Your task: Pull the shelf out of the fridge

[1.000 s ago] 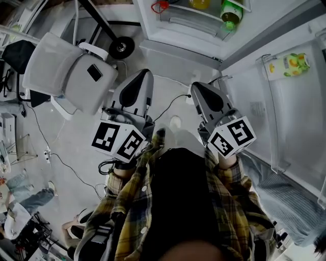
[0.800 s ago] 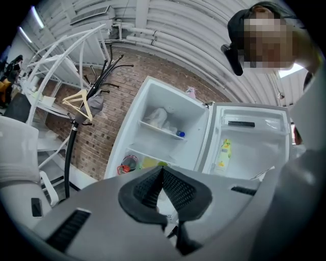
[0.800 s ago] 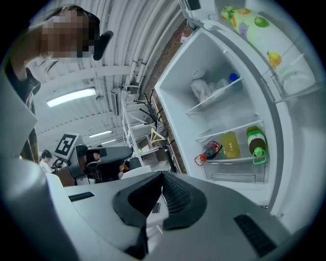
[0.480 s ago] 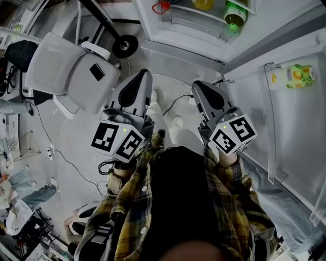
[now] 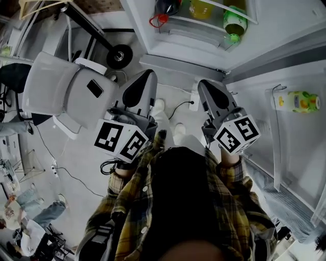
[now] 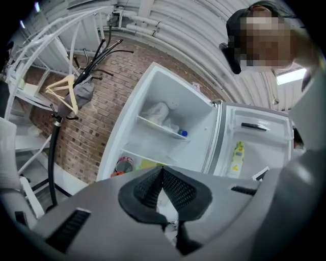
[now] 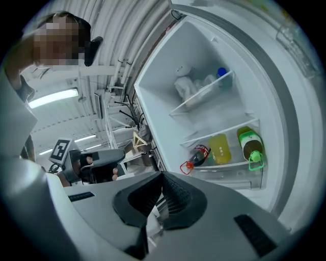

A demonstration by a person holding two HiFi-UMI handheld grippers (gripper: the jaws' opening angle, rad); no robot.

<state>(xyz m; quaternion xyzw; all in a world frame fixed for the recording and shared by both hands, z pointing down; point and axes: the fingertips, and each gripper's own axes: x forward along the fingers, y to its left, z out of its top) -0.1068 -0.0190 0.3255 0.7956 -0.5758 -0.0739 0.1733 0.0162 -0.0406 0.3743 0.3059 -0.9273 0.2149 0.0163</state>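
1. The left gripper [image 5: 147, 73] and right gripper [image 5: 204, 83] are held short of the open fridge [image 7: 204, 46], jaws clenched on nothing.
2. Before the front edge of the shelf [image 7: 204, 96] is reached, the jaws should be released.
3. The shelf is seated inside the fridge, loaded with a white bag [image 7: 186, 84]; it should be drawn out level.

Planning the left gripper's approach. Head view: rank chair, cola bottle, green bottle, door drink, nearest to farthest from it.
From the left gripper:
1. chair, close beside it, on its left.
2. cola bottle, ahead in the fridge, left end.
3. green bottle, same row, right end.
4. door drink, far right, in the open door.
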